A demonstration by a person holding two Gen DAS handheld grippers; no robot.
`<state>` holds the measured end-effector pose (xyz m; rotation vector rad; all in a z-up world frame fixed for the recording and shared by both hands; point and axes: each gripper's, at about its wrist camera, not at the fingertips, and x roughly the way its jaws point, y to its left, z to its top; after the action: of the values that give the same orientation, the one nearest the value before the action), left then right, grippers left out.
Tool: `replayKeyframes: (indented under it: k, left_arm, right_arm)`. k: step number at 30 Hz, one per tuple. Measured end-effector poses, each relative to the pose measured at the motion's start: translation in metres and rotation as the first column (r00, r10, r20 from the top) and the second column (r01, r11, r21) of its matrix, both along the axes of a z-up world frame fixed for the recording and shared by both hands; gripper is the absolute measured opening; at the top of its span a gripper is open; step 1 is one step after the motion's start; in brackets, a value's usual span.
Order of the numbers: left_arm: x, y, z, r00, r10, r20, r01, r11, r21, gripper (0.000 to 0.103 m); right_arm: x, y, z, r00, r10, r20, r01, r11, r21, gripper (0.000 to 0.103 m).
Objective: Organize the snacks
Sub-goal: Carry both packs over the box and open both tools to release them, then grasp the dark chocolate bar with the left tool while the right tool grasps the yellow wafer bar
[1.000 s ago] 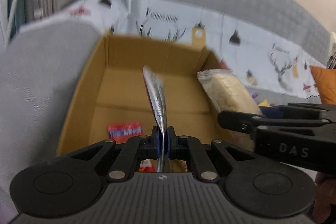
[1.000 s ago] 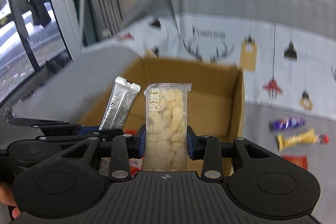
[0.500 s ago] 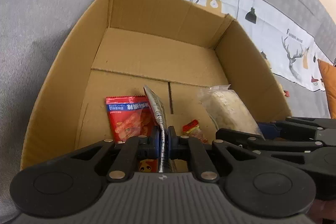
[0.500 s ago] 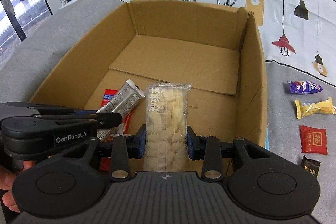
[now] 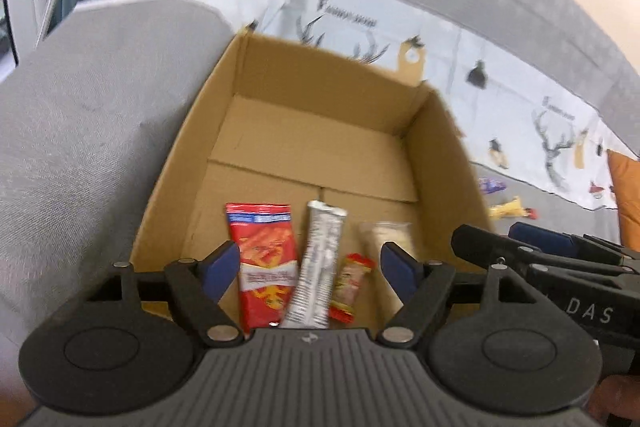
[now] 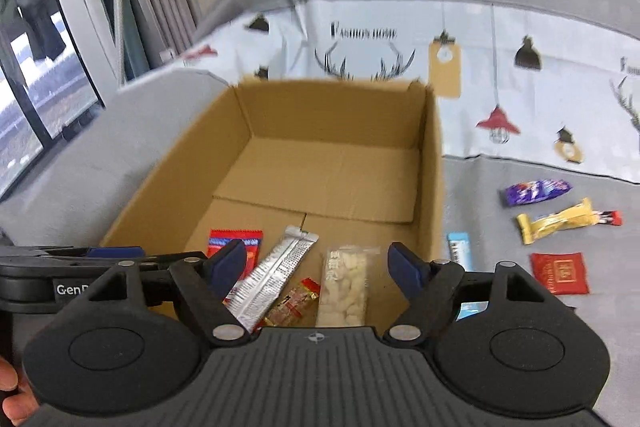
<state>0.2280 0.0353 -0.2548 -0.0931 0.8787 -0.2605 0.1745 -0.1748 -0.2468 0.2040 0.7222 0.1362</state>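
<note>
Cardboard, brown and open-topped, forms the box (image 6: 434, 163) that sits on our grey sofa seat (image 6: 520, 311), and 4 snacks lie flat at its near end: a red foil packet (image 5: 264, 259), a long silver foil stick (image 6: 276, 273), a small red-and-gold candy (image 6: 294, 303) and a clear bar of pale puffed rice (image 6: 346, 285). Our left gripper (image 5: 310, 267) and right gripper (image 6: 318, 265) both hover just above that end with their blue-padded jaws spread wide, holding nothing.

Outside the box, to its right on the seat, we see the remaining pieces: a purple wrapped candy (image 6: 534, 191), a yellow wrapped bar (image 6: 560, 221), a flat red square sachet (image 6: 559, 273) and a light blue packet (image 6: 460, 251) close against the box wall.

We judge all of these light, thin and crinkly, with slick film that could slip. The sachet lies flat, so we would pinch an edge seam; the yellow bar looks best taken across its middle, gently, since contents may crumble.
</note>
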Motion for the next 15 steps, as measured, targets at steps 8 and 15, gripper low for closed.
replayKeyframes:
  k: [8,15]
  left_arm:
    - [-0.046,-0.081,0.034,0.989,-0.138,0.046,0.137,0.990,0.035,0.084]
    - [-0.069,-0.170,0.030,0.958,-0.277,0.068,0.271,0.959,0.083,0.084]
  right_arm:
    - [-0.074,-0.066,0.032,0.988,-0.102,0.114,0.104,0.994,-0.016,0.079]
    - [-0.119,-0.140,0.019,0.953,-0.273,0.135,0.272,0.962,0.021,0.079]
